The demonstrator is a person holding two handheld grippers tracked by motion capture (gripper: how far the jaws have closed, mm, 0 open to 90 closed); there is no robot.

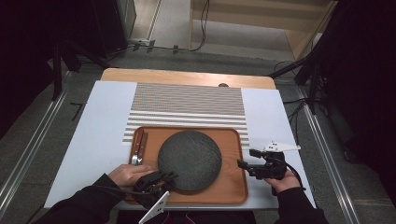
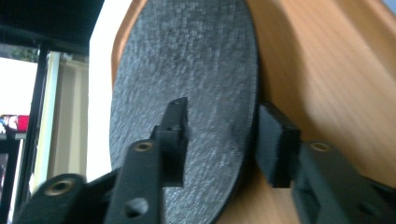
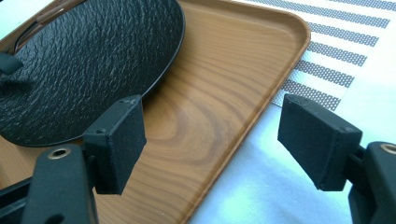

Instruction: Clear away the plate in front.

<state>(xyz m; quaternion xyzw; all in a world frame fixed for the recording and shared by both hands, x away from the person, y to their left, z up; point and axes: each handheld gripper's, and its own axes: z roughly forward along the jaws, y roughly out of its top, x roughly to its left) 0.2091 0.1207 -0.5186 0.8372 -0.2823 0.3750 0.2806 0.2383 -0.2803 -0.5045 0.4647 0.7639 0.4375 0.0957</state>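
- Black slate plate (image 1: 189,160) lies flat on the wooden tray (image 1: 233,186), left of centre, beside a pair of tongs (image 1: 138,147).
- Left gripper (image 2: 219,140) straddles the plate's near rim, jaws part open, one above and one below; pads look clear of it, so no hold.
- Right gripper (image 3: 224,140) stands wide open and empty over the tray's right edge.
- Judged: plate stiff, heavy, rough, brittle at the edges. Grip the rim squarely and lift level.

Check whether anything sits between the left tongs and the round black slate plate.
Nothing visible does. The left tongs already straddle the near rim of the round black slate plate, one jaw above it, one below, on the brown wooden tray, not visibly pressing.
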